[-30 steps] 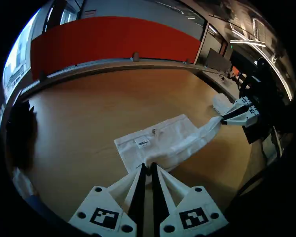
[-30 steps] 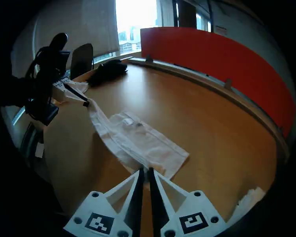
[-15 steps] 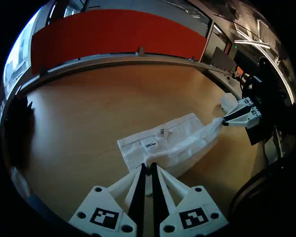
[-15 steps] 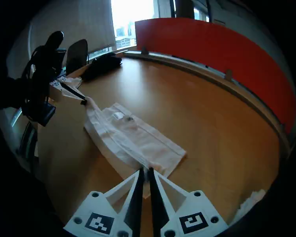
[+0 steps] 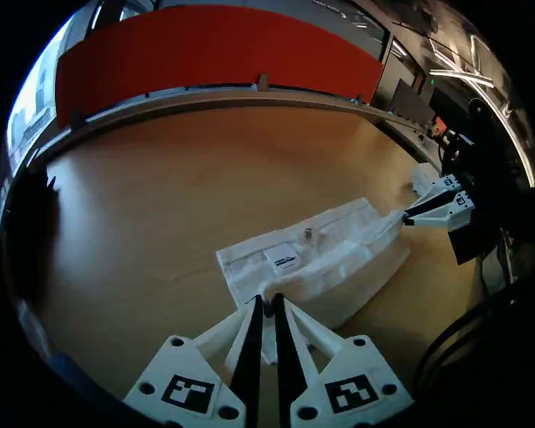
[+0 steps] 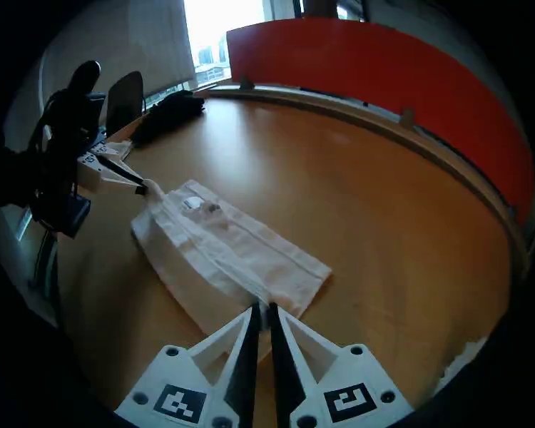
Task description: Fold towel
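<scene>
White towel (image 5: 324,257) lies on the wooden worktop (image 5: 160,192), near its front edge, bunched lengthwise, with a ridge of cloth running from one claw to the other. Left claw (image 5: 267,305) has its fingers pressed nearly together, pinching one end of the towel's near edge. Right claw (image 6: 262,310) is likewise closed, pinching the opposite end. In the left gripper view the right claw sits at the far right, its tips on the towel corner. In the right gripper view the left claw sits at the far left, its tips on cloth. Small label tag (image 5: 282,258) faces up near the left claw's end. Red divider panel (image 5: 210,50) runs along the far worktop edge. Dark bundle (image 6: 169,114) at the far corner, chair (image 6: 125,100) behind it.
</scene>
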A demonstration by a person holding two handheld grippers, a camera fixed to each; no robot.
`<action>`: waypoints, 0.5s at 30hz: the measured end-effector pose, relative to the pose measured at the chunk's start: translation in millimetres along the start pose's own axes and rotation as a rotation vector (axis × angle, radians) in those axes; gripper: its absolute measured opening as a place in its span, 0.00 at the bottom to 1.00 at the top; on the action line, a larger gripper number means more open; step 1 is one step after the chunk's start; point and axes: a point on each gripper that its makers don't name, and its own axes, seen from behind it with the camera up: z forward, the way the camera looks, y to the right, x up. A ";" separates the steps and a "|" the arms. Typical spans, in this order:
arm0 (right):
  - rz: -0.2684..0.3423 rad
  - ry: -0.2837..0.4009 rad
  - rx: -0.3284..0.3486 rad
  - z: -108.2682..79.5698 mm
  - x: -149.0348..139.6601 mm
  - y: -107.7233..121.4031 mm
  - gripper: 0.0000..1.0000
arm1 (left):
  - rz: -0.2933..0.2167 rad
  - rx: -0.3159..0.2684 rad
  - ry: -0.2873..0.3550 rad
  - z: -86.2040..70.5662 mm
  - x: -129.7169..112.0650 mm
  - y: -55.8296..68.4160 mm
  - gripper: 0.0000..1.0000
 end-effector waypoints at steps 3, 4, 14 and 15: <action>0.006 -0.010 -0.004 5.4 -0.9 2.8 0.10 | 0.002 0.010 -0.004 5.3 0.9 -3.0 0.13; 0.009 -0.011 -0.007 7.0 -0.5 4.2 0.10 | 0.003 0.014 -0.004 6.8 1.6 -4.3 0.13; 0.036 -0.022 -0.048 18.2 3.6 22.1 0.14 | 0.010 0.044 -0.016 19.0 4.3 -16.3 0.24; 0.036 -0.023 -0.051 19.3 3.9 23.2 0.16 | 0.012 0.047 -0.017 20.0 4.4 -17.5 0.24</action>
